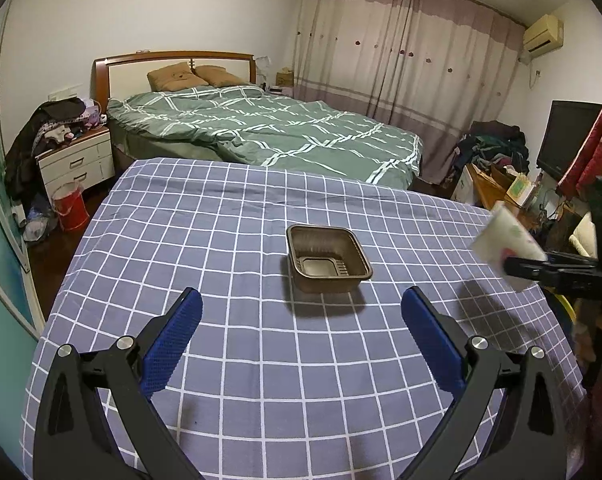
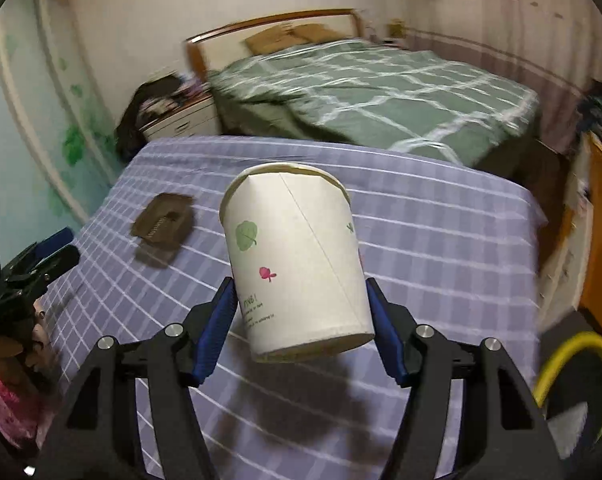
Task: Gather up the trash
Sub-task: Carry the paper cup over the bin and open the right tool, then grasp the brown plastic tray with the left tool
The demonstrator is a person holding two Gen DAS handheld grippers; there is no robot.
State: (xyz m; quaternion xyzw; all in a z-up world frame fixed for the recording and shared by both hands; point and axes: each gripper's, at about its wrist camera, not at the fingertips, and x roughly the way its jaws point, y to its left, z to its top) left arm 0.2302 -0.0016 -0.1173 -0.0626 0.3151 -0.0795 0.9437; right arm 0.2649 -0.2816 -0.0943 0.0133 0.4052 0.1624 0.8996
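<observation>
A brown plastic food tray (image 1: pixel 327 258) sits empty on the checked purple cloth (image 1: pixel 229 240), a short way ahead of my left gripper (image 1: pixel 301 304), which is open and empty. My right gripper (image 2: pixel 301 300) is shut on a white paper cup (image 2: pixel 297 260) with green and pink prints, held tilted above the cloth. The cup (image 1: pixel 505 240) and the right gripper also show at the right edge of the left wrist view. The tray (image 2: pixel 165 220) shows blurred at the left of the right wrist view, with the left gripper (image 2: pixel 53 256) near it.
A yellow-rimmed bin (image 2: pixel 577 380) stands low at the table's right side. A green bed (image 1: pixel 269 128) lies beyond the table. A nightstand (image 1: pixel 77 160) with clothes and a red bucket (image 1: pixel 71 206) are at the left. Clutter and a TV (image 1: pixel 565 136) are at the right.
</observation>
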